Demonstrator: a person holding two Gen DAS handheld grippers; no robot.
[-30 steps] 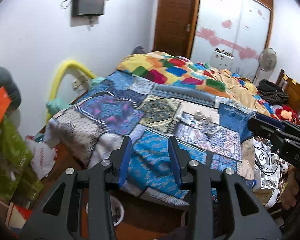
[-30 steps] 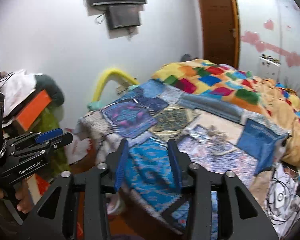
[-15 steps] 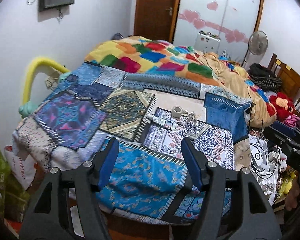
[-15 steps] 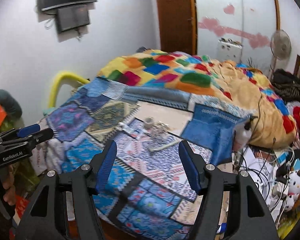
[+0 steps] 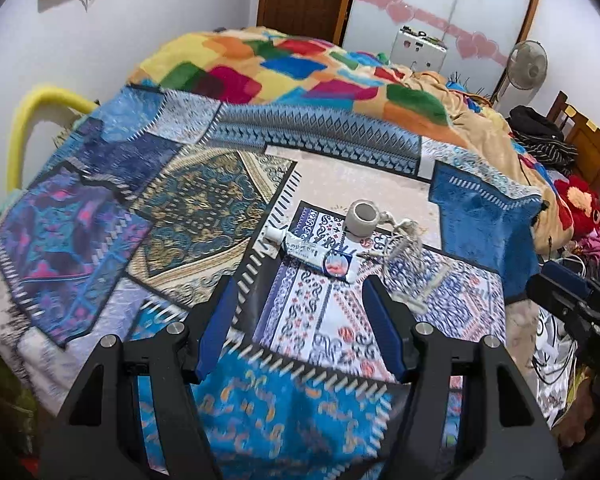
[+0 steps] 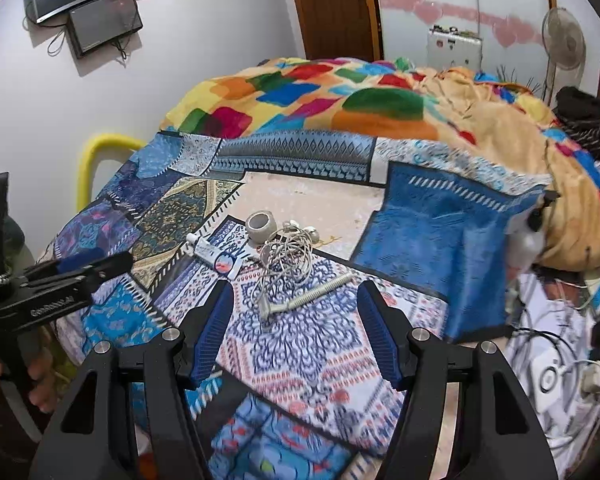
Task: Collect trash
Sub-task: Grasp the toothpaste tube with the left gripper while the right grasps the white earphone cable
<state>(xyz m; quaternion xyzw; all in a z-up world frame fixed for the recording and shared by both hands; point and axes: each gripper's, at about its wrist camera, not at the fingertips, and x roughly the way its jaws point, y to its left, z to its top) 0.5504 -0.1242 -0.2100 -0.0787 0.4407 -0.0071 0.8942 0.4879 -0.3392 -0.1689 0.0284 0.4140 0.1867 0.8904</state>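
Note:
Small litter lies on the patchwork bedspread (image 5: 100,216): a flattened white tube (image 5: 314,252), a grey tape roll (image 5: 363,218), a tangle of white cord (image 5: 404,240) and a pale ribbed stick (image 5: 424,292). My left gripper (image 5: 300,300) is open and empty just short of the tube. In the right wrist view the tube (image 6: 214,254), the roll (image 6: 261,226), the cord (image 6: 288,256) and the stick (image 6: 320,294) lie ahead of my right gripper (image 6: 296,306), which is open and empty above the bedspread (image 6: 300,344).
A multicoloured blanket (image 5: 292,68) is heaped at the far end of the bed. A blue cloth (image 6: 440,240) lies right of the litter. Cables and a white device (image 6: 556,368) clutter the bed's right side. A yellow foam hoop (image 5: 32,120) stands by the left wall.
Both grippers have opened wider and moved forward over the bed toward the litter, which now looms larger and nearer the fingers in both views.

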